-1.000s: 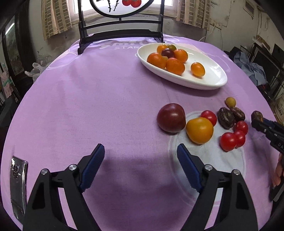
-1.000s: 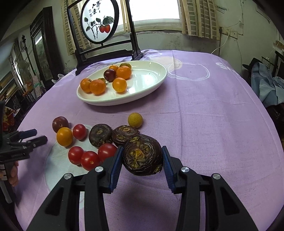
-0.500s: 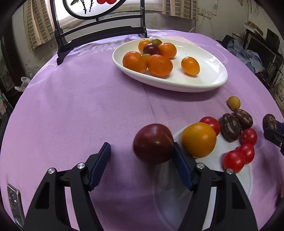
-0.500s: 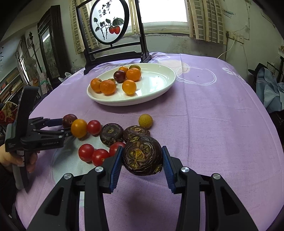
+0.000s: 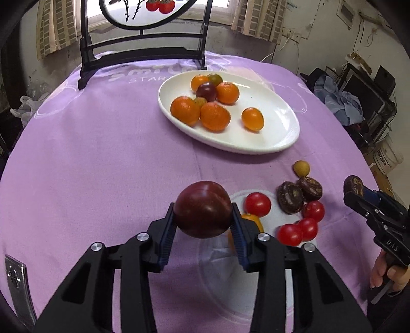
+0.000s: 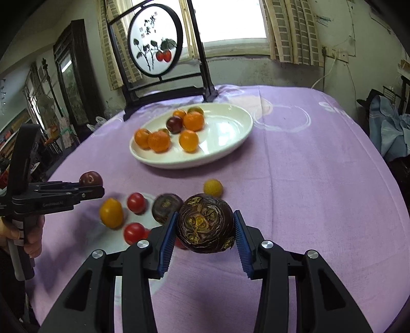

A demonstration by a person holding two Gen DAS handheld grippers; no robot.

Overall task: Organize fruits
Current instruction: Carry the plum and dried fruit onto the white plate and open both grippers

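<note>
A round painted screen in a dark stand is sitting at the upper left of the right wrist view, at the far edge of the purple cloth. Curtains are hanging beside the window at the top. Blue clothing is lying at the right edge. A metal plate is showing at the lower left of the left wrist view.

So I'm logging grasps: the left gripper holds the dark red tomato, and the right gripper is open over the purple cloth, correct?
Not quite. The left gripper does hold the dark red tomato, but the right gripper is not open: it is shut on a dark brown water chestnut above the purple cloth. The right wrist view shows it.
</note>
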